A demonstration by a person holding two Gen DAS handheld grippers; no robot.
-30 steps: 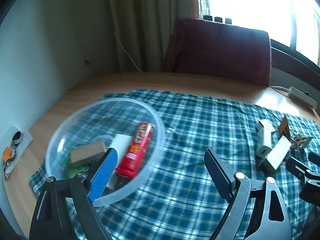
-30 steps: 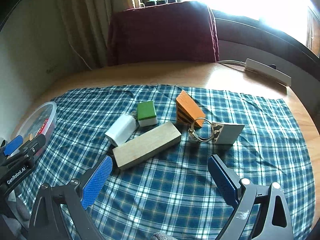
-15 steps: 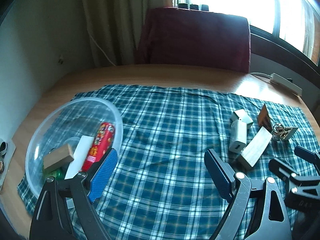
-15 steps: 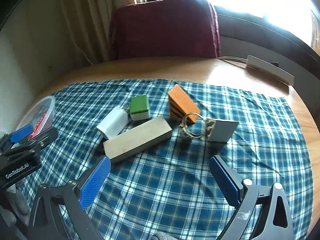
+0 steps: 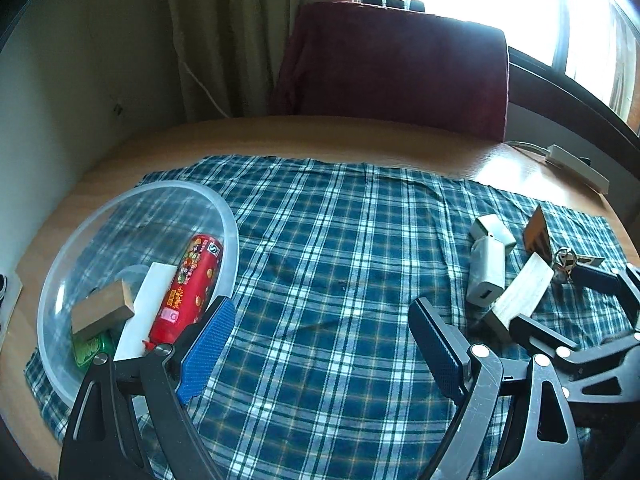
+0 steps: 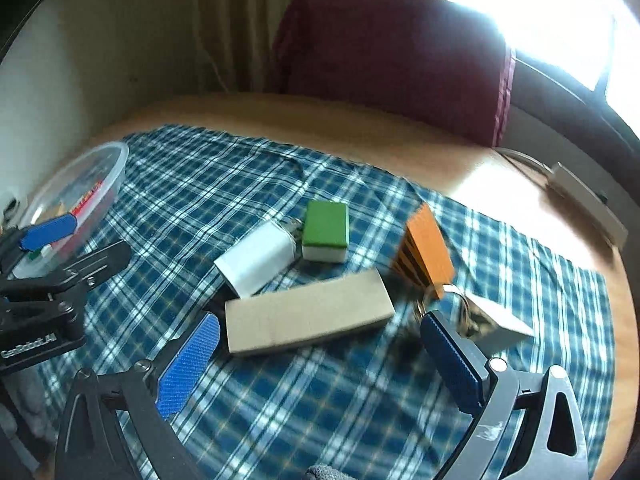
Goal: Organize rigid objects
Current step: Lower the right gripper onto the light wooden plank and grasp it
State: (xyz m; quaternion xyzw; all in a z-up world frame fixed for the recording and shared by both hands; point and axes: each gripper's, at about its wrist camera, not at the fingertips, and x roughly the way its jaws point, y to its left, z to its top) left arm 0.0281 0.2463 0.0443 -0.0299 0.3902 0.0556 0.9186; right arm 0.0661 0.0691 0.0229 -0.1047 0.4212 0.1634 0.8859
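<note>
In the left wrist view, a clear plastic bowl (image 5: 224,216) at the left holds a red tube (image 5: 188,284), a white block (image 5: 146,304), a wooden block (image 5: 102,310) and something green. My left gripper (image 5: 320,336) hangs open over the plaid cloth (image 5: 340,248), to the right of the bowl, holding nothing. In the right wrist view, a long wooden block (image 6: 308,312) lies just ahead of my open right gripper (image 6: 320,354), between its fingertips' line. Behind it lie a white charger (image 6: 256,258), a green-topped block (image 6: 325,230), an orange wedge (image 6: 428,248), a key ring (image 6: 452,300) and a grey wedge (image 6: 496,320).
The cloth covers a wooden table (image 5: 320,136) set against a wall on the left. A dark red chair back (image 5: 392,68) stands behind the table. A white power strip (image 5: 576,168) lies at the far right. My left gripper (image 6: 78,242) shows beside the bowl (image 6: 80,184).
My right gripper has moved forward and down toward the long wooden block, which now lies close to its fingertips. The left gripper swung right, away from the bowl. Both stay open.
</note>
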